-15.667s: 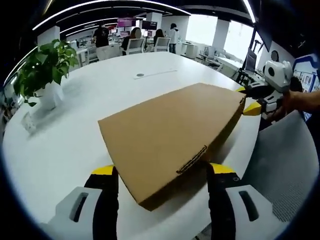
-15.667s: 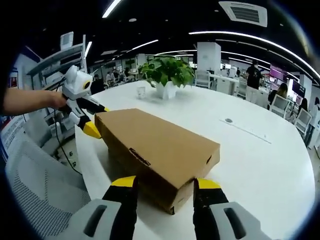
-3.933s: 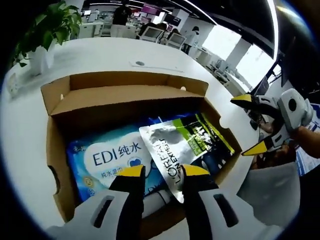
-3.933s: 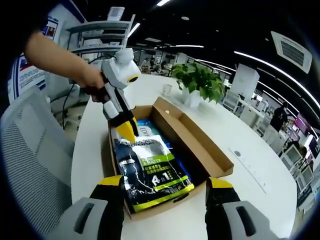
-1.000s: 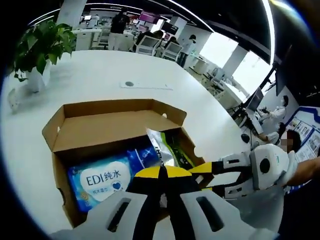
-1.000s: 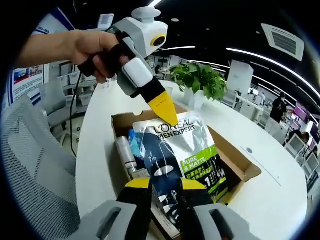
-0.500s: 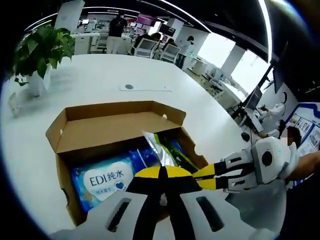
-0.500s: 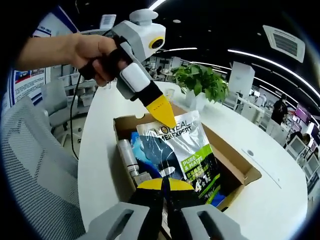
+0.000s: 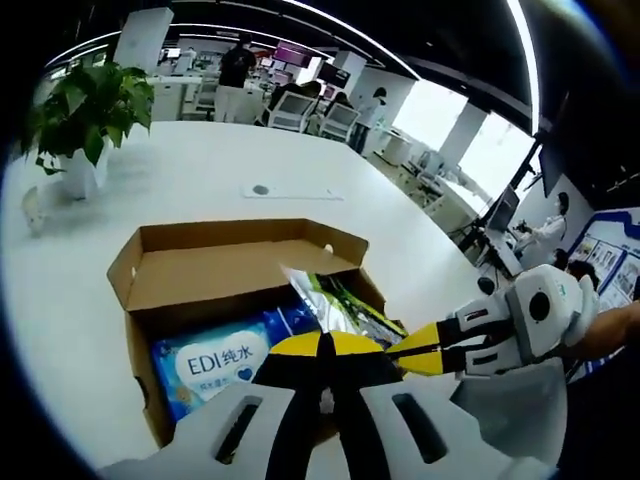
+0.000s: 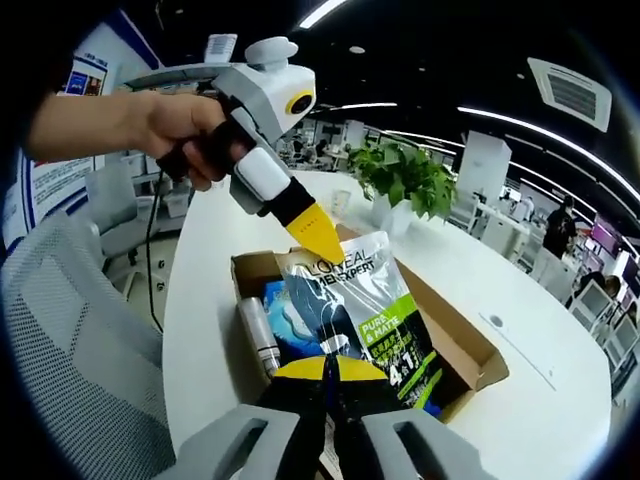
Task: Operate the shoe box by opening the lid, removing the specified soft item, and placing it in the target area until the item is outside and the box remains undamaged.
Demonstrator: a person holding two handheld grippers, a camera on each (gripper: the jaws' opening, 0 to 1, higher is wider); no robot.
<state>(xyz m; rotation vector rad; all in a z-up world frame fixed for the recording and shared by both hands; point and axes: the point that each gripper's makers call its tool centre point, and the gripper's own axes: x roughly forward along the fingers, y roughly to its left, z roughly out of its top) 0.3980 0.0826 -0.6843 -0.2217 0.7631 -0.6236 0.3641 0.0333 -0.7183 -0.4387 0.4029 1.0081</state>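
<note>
Both my yellow-tipped grippers are pinched onto the same silver, black & green soft pouch w/ L'Oreal Men Expert print. Left gripper has its jaws closed together on one end of the pouch; in the right gripper view I see that gripper biting the pouch's top edge, w/ my hand around its grey handle. Right gripper is also closed, jaws meeting on the pouch's lower edge; in the left gripper view it comes in from the right, tips at the pouch.

Pouch is stretched between the two grippers, tilted up over the open brown cardboard shoe box, lower part still above the box opening, not outside it. Box sits on the round white table, lid flap folded back. Inside: blue & white EDI wet-wipes pack lying flat, & a silver cylinder can along one wall.

Green potted plant in a white pot stands on the table well apart from the box. Grey mesh office chair sits beside the table edge.
</note>
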